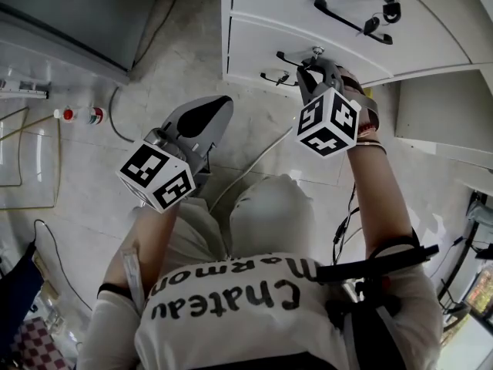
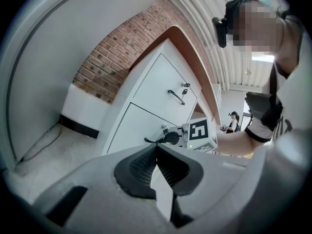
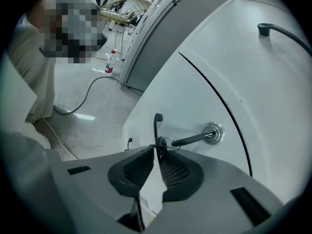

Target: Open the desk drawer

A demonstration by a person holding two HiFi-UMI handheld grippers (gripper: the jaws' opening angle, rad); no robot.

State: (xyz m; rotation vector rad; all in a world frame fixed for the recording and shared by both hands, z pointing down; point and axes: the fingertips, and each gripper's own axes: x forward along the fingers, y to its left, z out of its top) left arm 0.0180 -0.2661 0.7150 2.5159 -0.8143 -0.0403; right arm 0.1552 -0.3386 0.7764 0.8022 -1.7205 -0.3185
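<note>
The white desk cabinet (image 1: 254, 41) has two drawers, one above the other, each with a black handle. My right gripper (image 1: 308, 72) is at the lower drawer's handle (image 3: 157, 123), shut on it just beside the key (image 3: 192, 139) that sticks out of the round lock (image 3: 213, 133). That drawer's front looks flush with the cabinet. The upper drawer's handle (image 1: 350, 20) is untouched. My left gripper (image 1: 218, 106) hangs in the air over the floor, left of the cabinet, shut with nothing in it (image 2: 156, 150).
A white cable (image 1: 254, 164) and a dark cable (image 1: 115, 118) lie on the tiled floor. Two small bottles (image 1: 81, 115) stand at the left near a grey cabinet (image 1: 77, 14). The person's knee (image 1: 269, 210) is below the grippers.
</note>
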